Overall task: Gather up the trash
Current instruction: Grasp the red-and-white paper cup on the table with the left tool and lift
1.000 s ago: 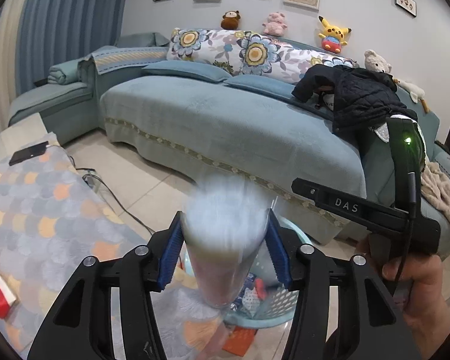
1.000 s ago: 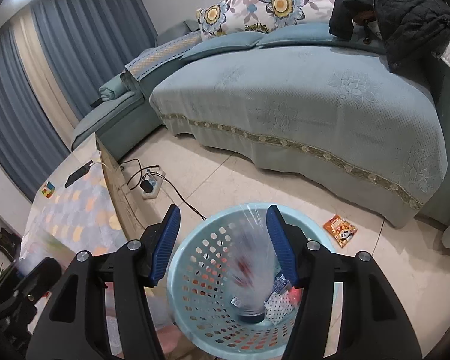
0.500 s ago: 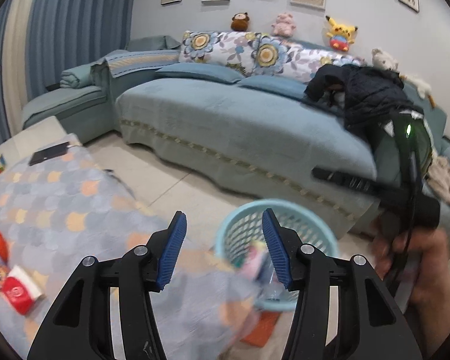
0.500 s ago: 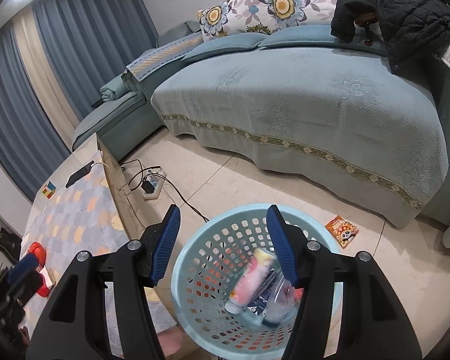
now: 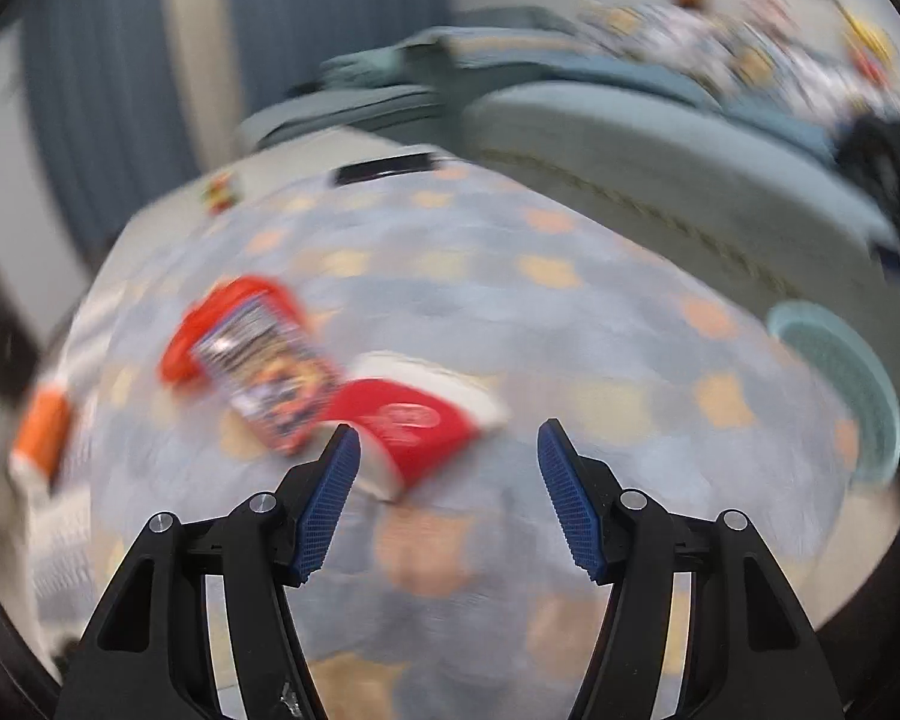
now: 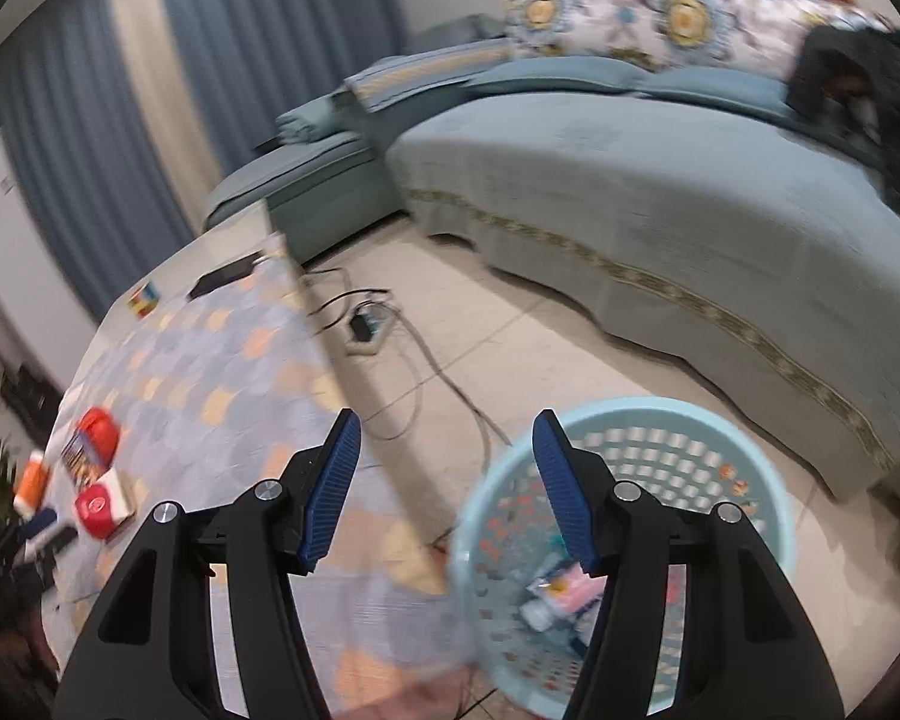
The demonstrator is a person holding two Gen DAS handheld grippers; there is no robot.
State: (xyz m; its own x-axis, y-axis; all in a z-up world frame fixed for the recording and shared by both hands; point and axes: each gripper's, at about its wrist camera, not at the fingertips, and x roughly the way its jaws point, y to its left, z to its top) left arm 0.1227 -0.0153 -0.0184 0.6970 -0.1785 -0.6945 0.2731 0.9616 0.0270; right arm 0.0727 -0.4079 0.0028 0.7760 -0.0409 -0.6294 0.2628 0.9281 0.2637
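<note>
Left wrist view: heavily blurred. The left gripper (image 5: 447, 456) now faces the table with the blue-and-orange scale-patterned cloth (image 5: 570, 324); one second ago it faced the sofa and clamped a pale cup-shaped item above the basket. Its jaws are opening and nothing lies between them. Ahead and to the left lie a red-and-white soft pack (image 5: 414, 420), just beyond the left blue pad, a printed snack packet with a red end (image 5: 252, 360) touching or just beside that pack, and an orange-and-white item (image 5: 42, 438) near the left table edge. The light blue perforated plastic basket (image 5: 846, 378) has shifted to the right edge of the view, beside the table.

Right wrist view: the right gripper (image 6: 447, 468) stands apart and empty, as before. The basket (image 6: 690, 420) sits on the tiled floor (image 6: 510, 330) beside the table, now offset right of the jaws instead of centred. Inside it lie a pink-and-white bottle (image 6: 570, 588) and other wrappers. The red-and-white pack (image 6: 102, 507) and the snack packet (image 6: 87, 447) remain on the table at far left.
</note>
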